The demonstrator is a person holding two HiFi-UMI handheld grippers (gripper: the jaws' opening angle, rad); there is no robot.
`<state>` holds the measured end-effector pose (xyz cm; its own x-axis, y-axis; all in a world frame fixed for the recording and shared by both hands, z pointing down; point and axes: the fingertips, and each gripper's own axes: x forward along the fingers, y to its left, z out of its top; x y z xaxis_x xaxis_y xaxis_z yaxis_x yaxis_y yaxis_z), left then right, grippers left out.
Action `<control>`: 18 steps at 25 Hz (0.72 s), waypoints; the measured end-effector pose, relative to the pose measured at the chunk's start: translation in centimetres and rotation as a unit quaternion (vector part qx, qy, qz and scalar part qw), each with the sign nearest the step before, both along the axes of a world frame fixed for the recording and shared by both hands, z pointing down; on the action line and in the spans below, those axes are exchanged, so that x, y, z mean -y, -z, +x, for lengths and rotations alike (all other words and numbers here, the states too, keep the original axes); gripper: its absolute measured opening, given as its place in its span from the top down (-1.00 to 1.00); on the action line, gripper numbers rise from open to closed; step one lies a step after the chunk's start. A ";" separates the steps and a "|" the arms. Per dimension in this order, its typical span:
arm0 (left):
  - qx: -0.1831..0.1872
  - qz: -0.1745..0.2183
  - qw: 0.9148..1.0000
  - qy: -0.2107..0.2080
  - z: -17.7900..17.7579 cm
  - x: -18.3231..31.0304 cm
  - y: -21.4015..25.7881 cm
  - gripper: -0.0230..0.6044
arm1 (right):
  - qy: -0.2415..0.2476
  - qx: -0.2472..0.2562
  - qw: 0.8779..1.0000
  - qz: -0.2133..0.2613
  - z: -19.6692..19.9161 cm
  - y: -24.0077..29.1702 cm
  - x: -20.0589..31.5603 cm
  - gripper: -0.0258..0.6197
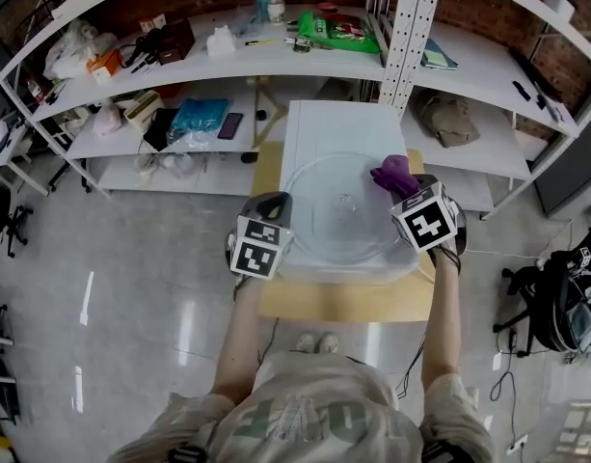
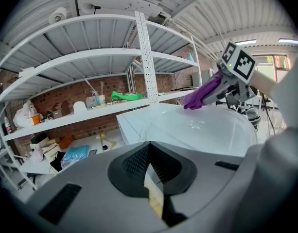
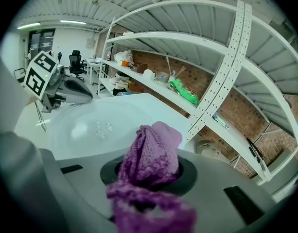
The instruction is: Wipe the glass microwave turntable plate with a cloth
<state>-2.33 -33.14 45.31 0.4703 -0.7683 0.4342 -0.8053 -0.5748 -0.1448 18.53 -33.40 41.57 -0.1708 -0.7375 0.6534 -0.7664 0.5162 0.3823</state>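
The round clear glass turntable plate (image 1: 343,210) lies on a white top (image 1: 334,123) in the head view. My left gripper (image 1: 279,204) sits at the plate's left rim, jaws closed on the edge, which shows as a thin pale sliver between them in the left gripper view (image 2: 153,178). At the plate's right rim, my right gripper (image 1: 411,186) is shut on a bunched purple cloth (image 1: 393,174). The cloth (image 3: 151,154) fills the jaws in the right gripper view, with the plate (image 3: 95,120) beyond it. The left gripper view shows the cloth (image 2: 200,97) at the plate's (image 2: 202,127) far edge.
The white top rests on a wooden table (image 1: 343,302) with its front edge near me. White metal shelving (image 1: 228,61) with boxes, bags and a green packet (image 1: 335,29) stands close behind. An upright post (image 1: 408,27) rises at the back right. A black backpack (image 1: 565,297) lies on the floor at right.
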 end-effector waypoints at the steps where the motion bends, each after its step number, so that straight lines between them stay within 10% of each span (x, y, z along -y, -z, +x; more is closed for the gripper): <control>1: -0.001 0.000 1.000 0.002 -0.1 0.0 0.0 0.92 | 0.006 -0.004 1.000 -0.002 -0.1 0.0 -0.7 0.74; 18: 0.014 0.001 1.000 0.016 -0.4 0.2 -0.1 0.92 | 0.065 -0.009 0.998 -0.017 -2.4 -0.1 -11.4 0.74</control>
<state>-2.73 -33.37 45.36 0.4326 -0.7835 0.4460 -0.8193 -0.5482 -0.1683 16.14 -21.99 41.71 -0.2522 -0.6873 0.6812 -0.6850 0.6241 0.3760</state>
